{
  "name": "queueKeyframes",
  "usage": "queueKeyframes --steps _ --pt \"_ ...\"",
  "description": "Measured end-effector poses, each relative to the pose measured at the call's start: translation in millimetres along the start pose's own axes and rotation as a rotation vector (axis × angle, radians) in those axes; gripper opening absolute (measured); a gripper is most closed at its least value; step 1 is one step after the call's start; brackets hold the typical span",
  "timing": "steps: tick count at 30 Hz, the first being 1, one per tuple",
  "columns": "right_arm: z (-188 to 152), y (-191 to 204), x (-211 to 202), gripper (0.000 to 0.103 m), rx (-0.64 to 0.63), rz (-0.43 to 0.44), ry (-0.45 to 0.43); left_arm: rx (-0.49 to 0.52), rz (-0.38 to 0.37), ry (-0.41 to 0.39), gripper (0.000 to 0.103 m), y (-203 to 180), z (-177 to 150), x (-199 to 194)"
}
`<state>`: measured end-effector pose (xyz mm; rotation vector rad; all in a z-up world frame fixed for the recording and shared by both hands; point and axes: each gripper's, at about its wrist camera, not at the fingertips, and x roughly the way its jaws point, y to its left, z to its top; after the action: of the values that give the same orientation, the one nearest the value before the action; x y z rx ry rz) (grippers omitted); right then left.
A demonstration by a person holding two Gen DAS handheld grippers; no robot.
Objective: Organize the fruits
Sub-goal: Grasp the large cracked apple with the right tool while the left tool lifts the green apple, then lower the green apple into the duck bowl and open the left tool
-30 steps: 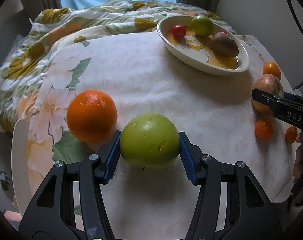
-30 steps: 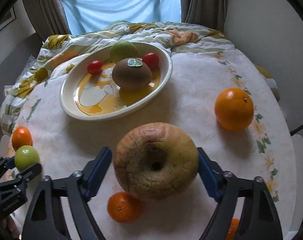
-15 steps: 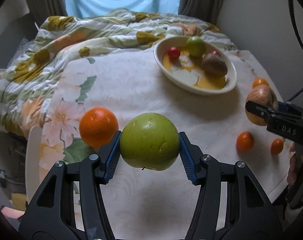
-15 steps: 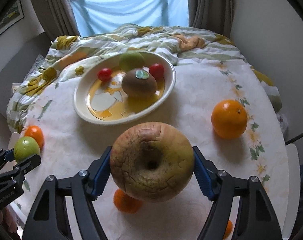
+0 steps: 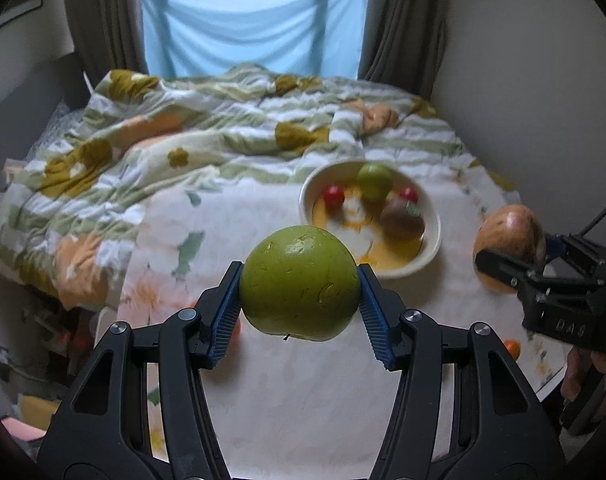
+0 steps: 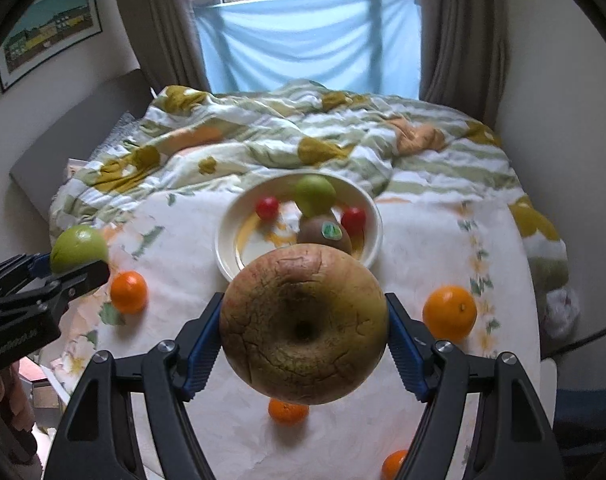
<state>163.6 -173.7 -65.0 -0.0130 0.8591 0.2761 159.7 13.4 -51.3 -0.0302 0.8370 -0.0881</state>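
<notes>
**Two apples lifted clear of the table**

Both fruits have been raised since the earlier frames: a second ago they sat at table level, and now more of the bed and window is seen behind them and the table has dropped away below. The green apple (image 5: 299,282) is clamped across its widest part between the blue pads of the left gripper (image 5: 299,292), held in the air short of the white bowl (image 5: 433,248). The wrinkled brown apple (image 6: 305,324) is pinched in the same way by the right gripper (image 6: 305,332), its hollow turned toward the camera, also short of the bowl.

The green apple is judged firm, smooth and fairly heavy; its waxy, scuffed skin could slip if the pads were set off-centre, so a hold across the widest part is the sound one. The brown apple looks shrivelled and cracked, and is probably softer and easily bruised; a gentle squeeze at its broad middle would suit it, away from the hollow.

A kiwi (image 6: 323,234), a small green fruit (image 6: 315,196) and two red fruits already lie in the bowl, so free room is limited. Oranges (image 6: 449,314) and small mandarins (image 6: 289,412) are left on the tablecloth (image 6: 423,240).
</notes>
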Motion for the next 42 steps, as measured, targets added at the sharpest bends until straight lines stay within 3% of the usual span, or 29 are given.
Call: queueKeyframes --steps 8,18,31,39,40,42 --pt "22.4 2.9 1.2 0.071 0.006 0.001 -0.021 0.030 -0.054 -0.015 0.062 2.1 37.2 19.5" --pt "35.8 -0.8 26.7 0.071 0.100 -0.061 -0.001 0.129 -0.149 0.067 0.062 -0.5 69.1 87.9" --pt "31.4 -15.8 59.4 0.071 0.235 -0.153 0.057 0.319 -0.213 0.206 0.062 -26.7 61.1 174.4" --pt "25.6 -18.6 63.5 0.071 0.273 -0.184 0.071 0.362 -0.231 0.201 0.062 -33.6 58.7 191.2" --pt "25.1 -19.1 62.9 0.071 0.278 -0.189 0.071 0.362 -0.235 0.191 0.064 -33.6 60.2 189.9" --pt "24.4 -20.4 62.0 0.071 0.286 -0.193 0.070 0.367 -0.232 0.167 0.087 -34.1 63.7 184.8"
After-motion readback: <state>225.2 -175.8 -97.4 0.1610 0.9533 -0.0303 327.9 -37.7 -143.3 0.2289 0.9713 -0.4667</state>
